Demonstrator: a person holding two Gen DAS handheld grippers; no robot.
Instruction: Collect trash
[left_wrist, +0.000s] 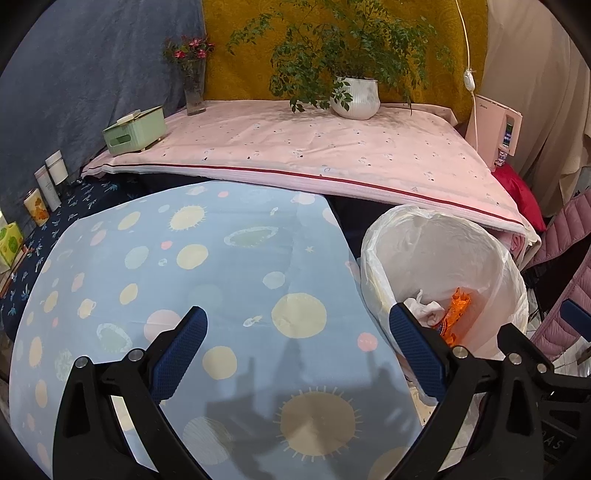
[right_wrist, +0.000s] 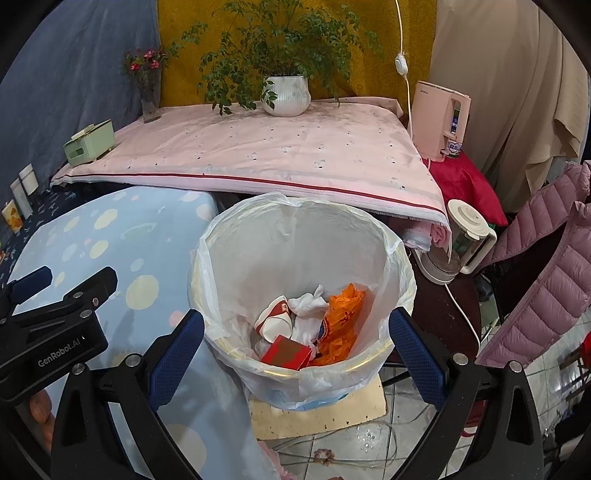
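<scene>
Brightness: even, soft indoor light, colours clear.
Shadows: dark gripper-shaped shadow on the pale blue planet-print cloth (left_wrist: 229, 280), cast from above.
Distortion: strong fisheye bending, black vignette corners.
Focus: sharp centre, slightly softer edges.

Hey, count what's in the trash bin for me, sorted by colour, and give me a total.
In the trash bin, as far as the right wrist view shows:
Red box: 1
Orange plastic bag: 1
White crumpled tissue: 1
Red-and-white paper cup: 1
Total: 4
</scene>
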